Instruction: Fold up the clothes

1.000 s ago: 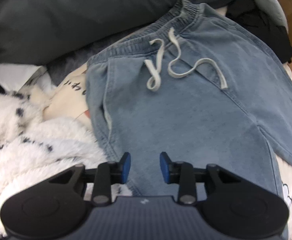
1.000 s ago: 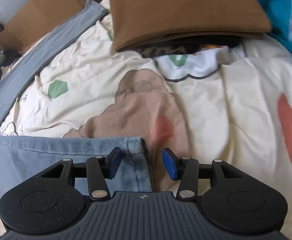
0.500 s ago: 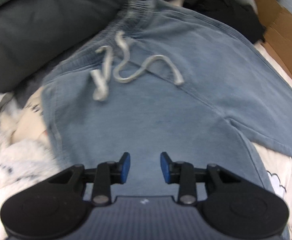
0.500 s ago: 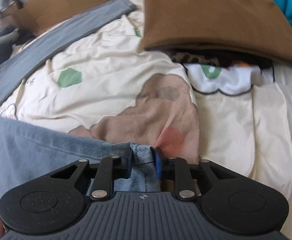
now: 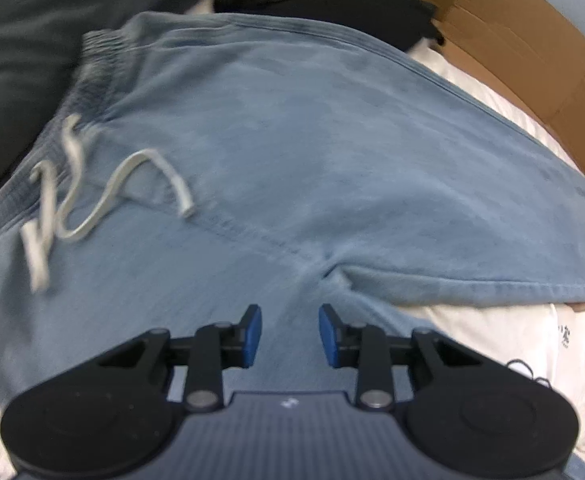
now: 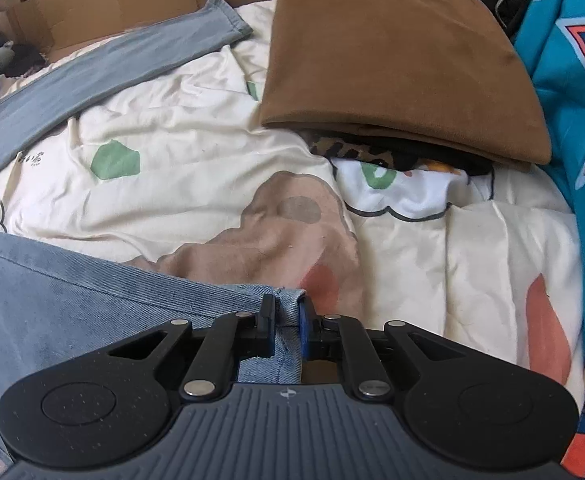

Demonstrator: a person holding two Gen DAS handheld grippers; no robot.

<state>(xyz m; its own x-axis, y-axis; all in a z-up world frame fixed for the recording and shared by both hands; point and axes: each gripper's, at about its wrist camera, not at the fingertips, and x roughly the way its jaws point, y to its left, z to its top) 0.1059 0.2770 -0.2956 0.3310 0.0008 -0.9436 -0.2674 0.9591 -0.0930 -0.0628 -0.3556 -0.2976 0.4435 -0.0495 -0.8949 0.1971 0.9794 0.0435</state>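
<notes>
Denim blue pants are spread across the bed, over a cream printed duvet, white drawstring loose near the waistband. Left claw hovers over the crotch seam, its 2 blue pads closing a bit but with a clear gap and nothing pinched. Right claw is closing on the hem corner of one leg, denim squeezed between its pads. Folded brown cloth sits further back.
</notes>
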